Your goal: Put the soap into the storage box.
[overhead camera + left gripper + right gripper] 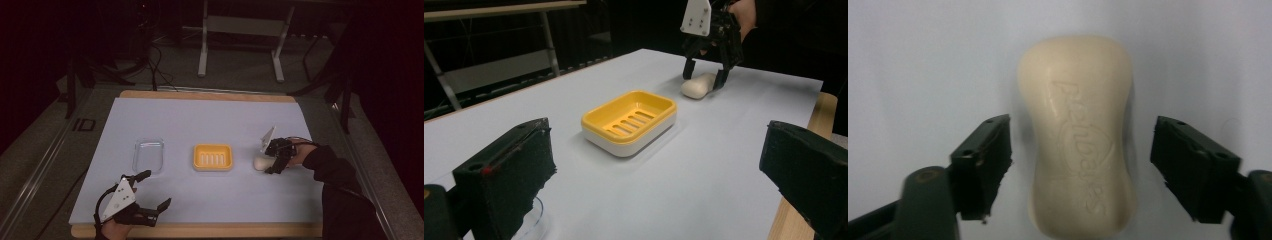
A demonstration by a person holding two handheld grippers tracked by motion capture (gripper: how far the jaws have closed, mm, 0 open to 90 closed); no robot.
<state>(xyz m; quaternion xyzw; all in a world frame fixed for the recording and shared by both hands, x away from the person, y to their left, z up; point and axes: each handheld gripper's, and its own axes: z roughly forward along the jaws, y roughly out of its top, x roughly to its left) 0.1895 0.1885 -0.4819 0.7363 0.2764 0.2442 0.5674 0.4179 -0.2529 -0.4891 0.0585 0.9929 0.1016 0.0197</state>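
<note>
Right hand-held gripper (1080, 167) straddles soap bar (1079, 135), untouched.

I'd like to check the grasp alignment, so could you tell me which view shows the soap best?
The right gripper view: the soap lies close up between the open jaws, its embossed lettering visible. The left gripper view shows it far off beneath the right gripper. The high view shows a small pale lump.

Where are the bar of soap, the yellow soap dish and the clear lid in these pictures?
bar of soap (1078, 135): right gripper view, middle of its embossed top face.
yellow soap dish (629, 121): left gripper view, slotted yellow floor.
clear lid (148, 155): high view, centre of its flat transparent panel.
</note>
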